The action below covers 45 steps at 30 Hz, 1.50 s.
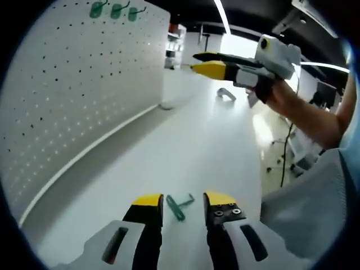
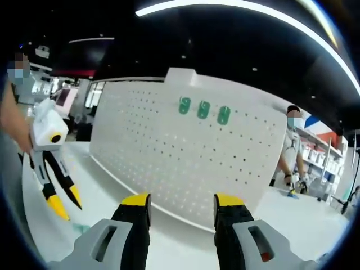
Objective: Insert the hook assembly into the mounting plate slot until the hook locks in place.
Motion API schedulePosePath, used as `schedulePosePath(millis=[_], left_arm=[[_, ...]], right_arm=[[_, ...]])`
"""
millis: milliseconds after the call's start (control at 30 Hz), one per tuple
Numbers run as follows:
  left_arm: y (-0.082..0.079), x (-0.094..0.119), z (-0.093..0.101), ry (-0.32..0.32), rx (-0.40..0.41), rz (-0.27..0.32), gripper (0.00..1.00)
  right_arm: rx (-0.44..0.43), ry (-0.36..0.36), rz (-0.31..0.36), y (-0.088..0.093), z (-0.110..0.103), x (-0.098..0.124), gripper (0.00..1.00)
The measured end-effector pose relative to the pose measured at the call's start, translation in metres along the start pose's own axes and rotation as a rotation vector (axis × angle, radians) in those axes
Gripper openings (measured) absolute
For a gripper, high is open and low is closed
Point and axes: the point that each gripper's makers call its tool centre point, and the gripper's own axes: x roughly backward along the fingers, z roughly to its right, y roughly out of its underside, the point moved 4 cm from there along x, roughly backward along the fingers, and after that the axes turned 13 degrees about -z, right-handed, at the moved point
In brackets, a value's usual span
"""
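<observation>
- Hook (image 1: 180, 206) placement decides the coming move: the loose green hook lies flat on the white table (image 1: 191, 152) just ahead of the left gripper (image 1: 184, 201), between its two yellow-tipped jaws; its long axis runs slantwise across the gap, neither along the jaws nor square to them; the left gripper is plainly the nearer of the two
- Left gripper: jaws spread, nothing between the pads; the hook sits near the tips, though I cannot tell whether it touches either one
- Right gripper (image 2: 183, 199): jaws spread and empty in its own view, facing the pegboard (image 2: 185, 163); seen from the left gripper view it is raised well above the table, off to the right and far from the hook
- Pegboard stands upright ahead and left of the left gripper; three green hooks (image 2: 203, 109) already hang in a row near its top edge
- Judgement: the left gripper would need to turn to suit the hook's slant before closing; the pegboard is well apart from the hook
</observation>
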Motion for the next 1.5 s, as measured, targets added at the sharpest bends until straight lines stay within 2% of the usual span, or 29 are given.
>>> schedulePosePath(millis=[300,767,1500], left_arm=[[0.003,-0.015,-0.002,-0.024,-0.029,-0.061,0.20],[0.004,-0.032,-0.004,-0.062,-0.061,-0.118,0.15],[0.010,-0.033,-0.012,-0.132,-0.088,-0.172,0.07]], right_arm=[[0.000,-0.002,-0.006,0.002,0.000,-0.001,0.45],[-0.002,-0.005,-0.009,0.004,0.001,-0.002,0.44],[-0.008,-0.006,-0.009,0.006,0.001,-0.002,0.44]])
